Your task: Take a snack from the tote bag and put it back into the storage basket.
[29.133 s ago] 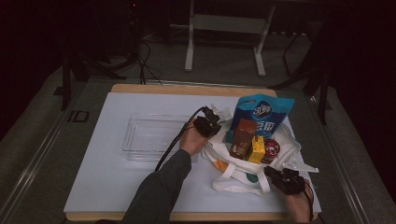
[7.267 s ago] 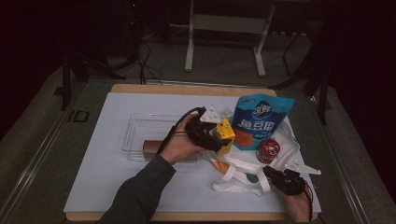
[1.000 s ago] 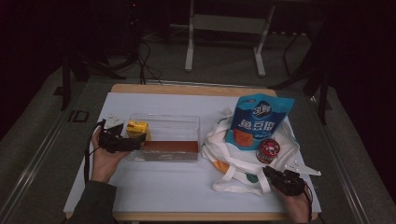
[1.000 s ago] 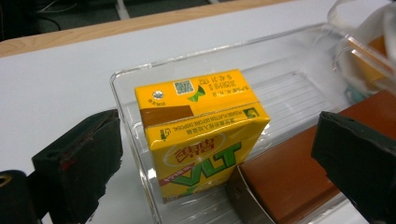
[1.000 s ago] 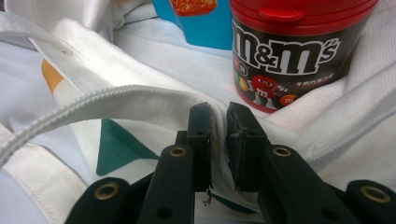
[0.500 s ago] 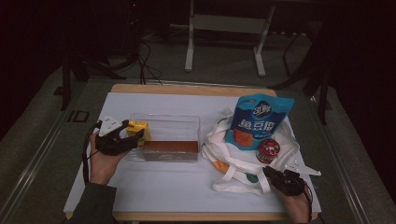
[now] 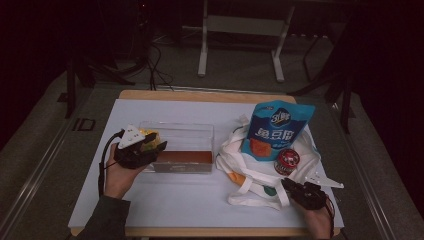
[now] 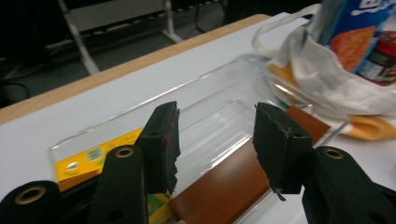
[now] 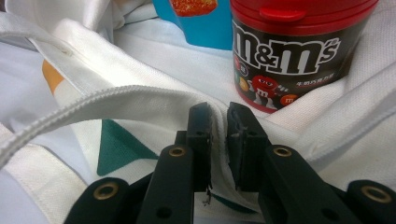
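Note:
A clear plastic tray [image 7: 175, 125] lies left of centre on the white table. In it are a yellow box [image 7: 148, 136] at the left end and a brown bar [image 7: 185, 156] along the near wall. My left gripper [image 7: 159, 146] hovers over the tray's left end. Its jaws [image 8: 215, 112] have just been closing and stand apart with nothing between them, above the tray [image 8: 224, 74], yellow box [image 8: 93, 156] and brown bar [image 8: 224, 186]. My right gripper [image 7: 287, 184] is shut on the white tote bag [image 7: 250, 175], pinching its hem [image 9: 218, 109].
A blue snack bag [image 7: 277, 127] and a red-lidded M&M's can [image 7: 287, 161] rest on the tote bag; the can [image 9: 294, 51] stands just beyond the right jaws. Bare white table lies in front of the tray. Stands and cables are on the floor behind.
My left gripper has shifted right over the tray's left end, and its jaws have narrowed. The yellow box stays in the tray. The right gripper and bag have not moved.

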`<action>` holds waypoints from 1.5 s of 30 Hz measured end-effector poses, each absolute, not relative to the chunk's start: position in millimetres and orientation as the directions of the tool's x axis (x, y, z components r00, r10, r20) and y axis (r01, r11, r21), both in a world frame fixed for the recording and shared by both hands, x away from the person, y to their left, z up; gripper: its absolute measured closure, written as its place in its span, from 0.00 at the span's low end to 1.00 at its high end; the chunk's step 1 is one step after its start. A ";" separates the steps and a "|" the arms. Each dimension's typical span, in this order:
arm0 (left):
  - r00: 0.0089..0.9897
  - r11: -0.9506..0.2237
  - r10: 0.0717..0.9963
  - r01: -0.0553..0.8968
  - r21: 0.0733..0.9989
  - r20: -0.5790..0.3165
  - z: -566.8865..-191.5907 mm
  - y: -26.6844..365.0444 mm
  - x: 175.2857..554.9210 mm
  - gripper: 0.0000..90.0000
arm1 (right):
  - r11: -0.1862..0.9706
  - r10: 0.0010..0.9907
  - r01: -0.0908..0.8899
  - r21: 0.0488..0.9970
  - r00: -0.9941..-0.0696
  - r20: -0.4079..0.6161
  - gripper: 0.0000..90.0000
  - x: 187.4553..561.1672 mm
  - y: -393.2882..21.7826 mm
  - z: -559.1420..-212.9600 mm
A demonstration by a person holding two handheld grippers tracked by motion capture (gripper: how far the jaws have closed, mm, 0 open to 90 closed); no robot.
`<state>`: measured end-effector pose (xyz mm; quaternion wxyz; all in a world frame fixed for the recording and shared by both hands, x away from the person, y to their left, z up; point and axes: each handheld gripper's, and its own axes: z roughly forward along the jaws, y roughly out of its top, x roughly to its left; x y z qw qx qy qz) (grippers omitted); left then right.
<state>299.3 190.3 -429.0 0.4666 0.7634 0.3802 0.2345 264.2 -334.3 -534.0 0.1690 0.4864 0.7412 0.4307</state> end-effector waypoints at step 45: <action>0.829 -0.412 0.559 0.306 0.858 -0.027 -482.3 106.5 279.9 0.57 | 0.190 0.871 0.569 0.800 -0.474 0.130 0.87 264.4 -330.6 -530.1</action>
